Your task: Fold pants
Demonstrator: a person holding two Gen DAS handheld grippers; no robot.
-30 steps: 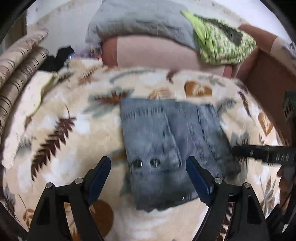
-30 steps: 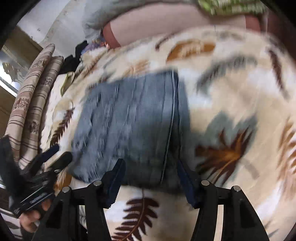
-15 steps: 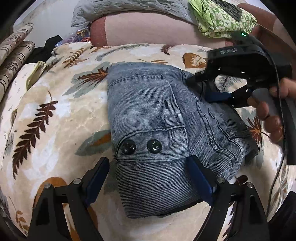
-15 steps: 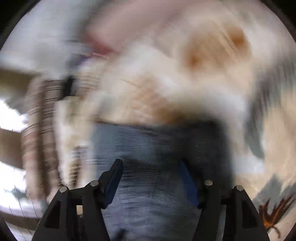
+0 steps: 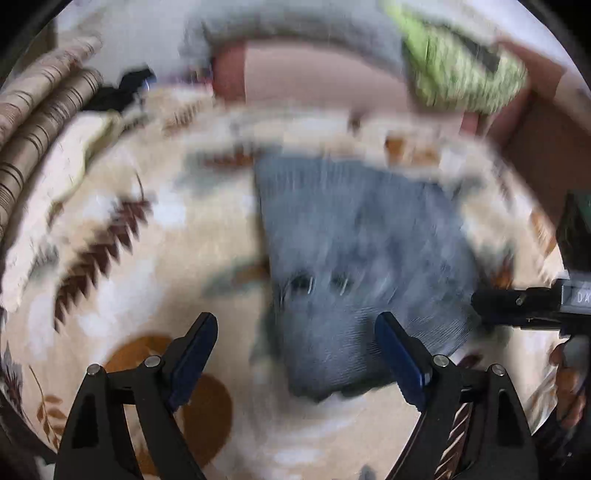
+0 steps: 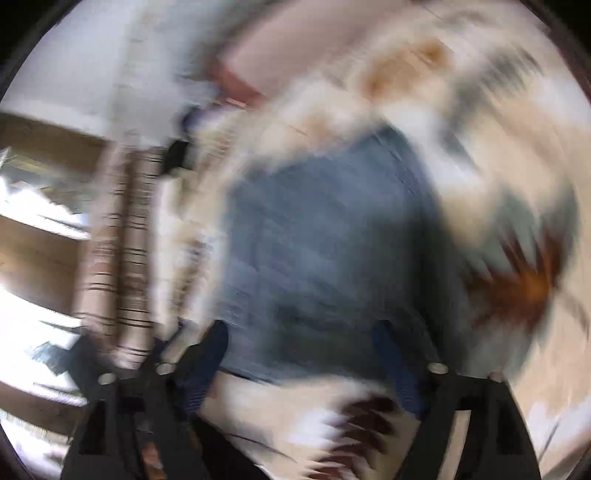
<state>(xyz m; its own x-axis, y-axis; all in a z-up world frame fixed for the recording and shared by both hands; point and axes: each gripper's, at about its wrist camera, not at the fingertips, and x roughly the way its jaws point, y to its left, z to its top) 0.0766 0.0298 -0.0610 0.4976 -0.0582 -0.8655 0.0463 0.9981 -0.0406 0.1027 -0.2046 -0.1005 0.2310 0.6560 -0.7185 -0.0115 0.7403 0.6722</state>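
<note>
The folded blue jeans (image 5: 362, 258) lie on a leaf-print blanket (image 5: 147, 258), their two dark buttons toward me. My left gripper (image 5: 295, 339) hangs open just above their near edge, and nothing is between its pads. The right gripper's black body (image 5: 517, 304) reaches in beside the jeans' right edge, held by a hand (image 5: 569, 380). In the badly blurred right wrist view the jeans (image 6: 332, 251) fill the middle. The right gripper (image 6: 303, 343) is opening over their near edge, and its pads press on nothing.
Striped cushions (image 5: 44, 122) line the left side. At the back lie a pink bolster (image 5: 314, 81), a grey pillow (image 5: 295, 29) and a green patterned cloth (image 5: 461, 74). A black item (image 5: 122, 92) sits at the back left.
The right gripper has left the jeans' far right corner and now sits by their near right edge, jaws wider. In the left view the jeans look smaller than half a second ago.
</note>
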